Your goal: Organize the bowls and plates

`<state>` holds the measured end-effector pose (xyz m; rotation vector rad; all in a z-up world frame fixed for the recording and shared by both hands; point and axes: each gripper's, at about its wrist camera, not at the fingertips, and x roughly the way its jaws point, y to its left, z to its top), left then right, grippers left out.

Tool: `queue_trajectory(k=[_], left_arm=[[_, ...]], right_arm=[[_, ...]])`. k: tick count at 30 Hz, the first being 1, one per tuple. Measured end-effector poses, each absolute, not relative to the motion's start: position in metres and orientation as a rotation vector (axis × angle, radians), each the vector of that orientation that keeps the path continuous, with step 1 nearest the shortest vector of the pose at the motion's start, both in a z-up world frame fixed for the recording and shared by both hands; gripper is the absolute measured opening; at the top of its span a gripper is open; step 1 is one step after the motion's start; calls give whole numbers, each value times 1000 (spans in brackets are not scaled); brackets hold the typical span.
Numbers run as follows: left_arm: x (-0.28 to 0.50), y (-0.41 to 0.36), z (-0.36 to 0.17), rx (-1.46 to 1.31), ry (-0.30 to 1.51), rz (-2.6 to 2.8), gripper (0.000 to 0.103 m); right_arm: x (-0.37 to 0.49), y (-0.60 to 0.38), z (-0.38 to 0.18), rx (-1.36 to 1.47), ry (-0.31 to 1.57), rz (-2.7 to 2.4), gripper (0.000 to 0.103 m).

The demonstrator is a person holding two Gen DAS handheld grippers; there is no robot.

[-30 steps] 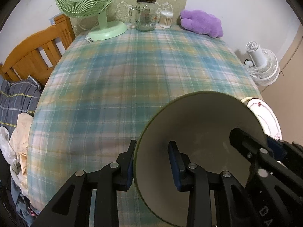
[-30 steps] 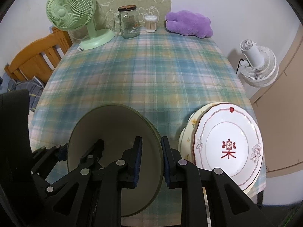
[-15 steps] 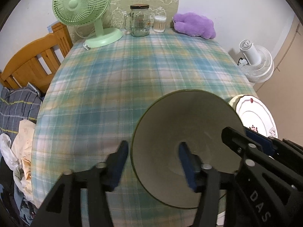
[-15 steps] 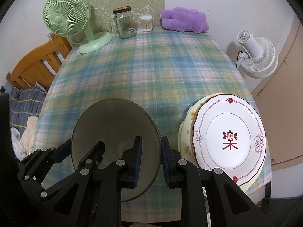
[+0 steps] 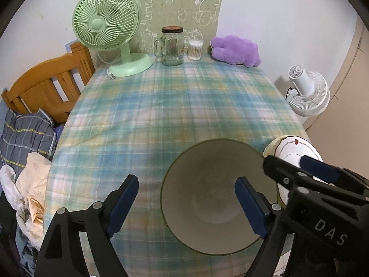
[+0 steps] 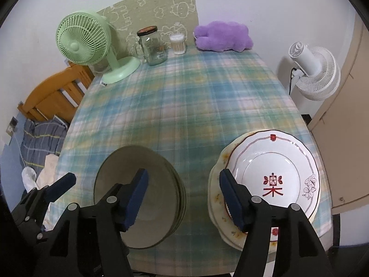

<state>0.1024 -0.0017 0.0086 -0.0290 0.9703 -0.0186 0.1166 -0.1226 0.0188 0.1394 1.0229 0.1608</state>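
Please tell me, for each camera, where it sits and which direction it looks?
Left wrist: on the left hand-held gripper, facing down the table at the bowl; its opening jaws straddle the rim.
Right wrist: on the right hand-held gripper, jaws opening, between bowl and plates.
Both share bowl, plates, green fan.

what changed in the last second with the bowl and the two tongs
Both tongs let go of the bowl: a second ago each pinched its rim, now the left tongs and right tongs are opening, pads clear of the rim. The bowl rests on the stacked bowls on the tablecloth. The plate stack, green fan and jar stayed put.
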Motion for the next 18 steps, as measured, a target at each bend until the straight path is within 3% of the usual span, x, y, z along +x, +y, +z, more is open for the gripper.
queue_trajectory(k=[18], left_arm=[[107,-10,-32,-60,1078,134,87]], right_arm=[[143,-134,-37,208,1177,316,67]])
